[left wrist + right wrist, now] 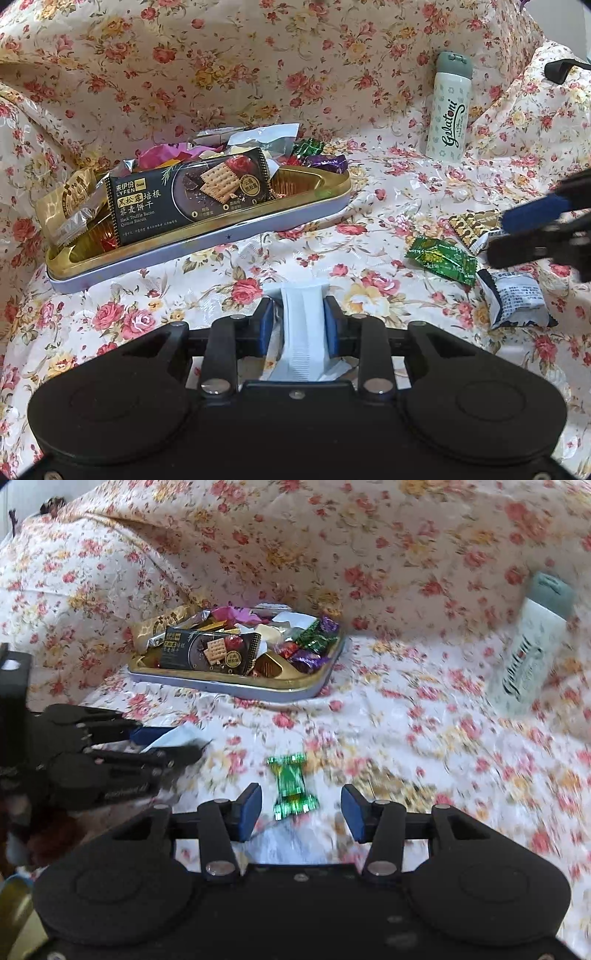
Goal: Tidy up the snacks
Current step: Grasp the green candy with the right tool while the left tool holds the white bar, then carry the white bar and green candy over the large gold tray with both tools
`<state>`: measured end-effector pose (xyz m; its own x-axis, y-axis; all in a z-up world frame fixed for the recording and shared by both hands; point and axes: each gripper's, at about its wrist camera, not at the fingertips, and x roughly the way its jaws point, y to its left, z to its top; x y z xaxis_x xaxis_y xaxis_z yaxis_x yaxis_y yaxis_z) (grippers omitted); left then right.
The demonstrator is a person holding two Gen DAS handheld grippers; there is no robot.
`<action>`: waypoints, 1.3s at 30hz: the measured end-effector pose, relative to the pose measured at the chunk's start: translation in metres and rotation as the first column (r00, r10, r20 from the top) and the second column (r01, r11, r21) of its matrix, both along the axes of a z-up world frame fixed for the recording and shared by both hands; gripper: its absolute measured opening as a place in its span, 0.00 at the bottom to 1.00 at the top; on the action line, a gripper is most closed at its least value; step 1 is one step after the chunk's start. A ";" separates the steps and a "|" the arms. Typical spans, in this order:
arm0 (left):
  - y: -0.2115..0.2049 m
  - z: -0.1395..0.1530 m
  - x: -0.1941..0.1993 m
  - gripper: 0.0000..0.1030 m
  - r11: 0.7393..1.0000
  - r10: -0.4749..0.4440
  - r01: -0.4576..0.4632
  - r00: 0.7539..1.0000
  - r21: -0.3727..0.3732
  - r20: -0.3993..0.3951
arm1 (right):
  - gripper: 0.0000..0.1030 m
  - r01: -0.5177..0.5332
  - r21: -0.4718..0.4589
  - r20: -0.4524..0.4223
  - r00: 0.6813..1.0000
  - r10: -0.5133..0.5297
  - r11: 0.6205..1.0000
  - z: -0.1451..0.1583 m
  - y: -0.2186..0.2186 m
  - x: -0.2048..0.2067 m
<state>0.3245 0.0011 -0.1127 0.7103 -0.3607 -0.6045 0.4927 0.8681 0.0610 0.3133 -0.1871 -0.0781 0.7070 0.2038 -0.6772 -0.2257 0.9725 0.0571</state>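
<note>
My left gripper [300, 310] is shut on a white snack packet [303, 332], held just above the floral cloth; the right wrist view shows it at the left edge [177, 746]. The snack tray [199, 245], gold inside with a lilac rim, lies ahead to the left. It holds a black biscuit packet [188, 195] and several wrapped candies. My right gripper [301, 797] is open, and a green candy [293, 786] lies on the cloth between its fingers, with neither pad touching it. The left wrist view has that candy [441, 260] beside the right gripper [498, 236].
A gold-brown packet [472, 221] and a white-and-black packet [517, 299] lie loose on the cloth near the green candy. A cream bottle with a grey lid [448, 107] stands at the back right. Draped floral cloth rises behind the tray.
</note>
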 end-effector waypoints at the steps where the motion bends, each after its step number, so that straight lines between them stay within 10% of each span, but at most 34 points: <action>1: 0.000 0.000 0.000 0.38 1.000 0.000 0.000 1.000 -0.001 -0.001 | 0.48 -0.001 0.001 -0.004 1.000 0.001 1.000 0.000 0.002 0.005; 16: 0.001 0.000 0.000 0.38 1.000 0.000 0.000 1.000 -0.003 -0.003 | 0.20 -0.020 -0.081 -0.038 0.999 0.017 0.996 -0.023 0.023 0.029; 39: -0.011 0.014 -0.012 0.27 0.997 0.038 -0.036 0.999 0.061 -0.035 | 0.19 0.110 0.078 0.011 0.994 -0.111 0.991 0.024 -0.016 -0.012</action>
<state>0.3130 -0.0100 -0.0991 0.6999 -0.2967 -0.6497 0.4632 0.8810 0.0966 0.3017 -0.2029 -0.0545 0.7379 0.1752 -0.6518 -0.1187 0.9844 0.1302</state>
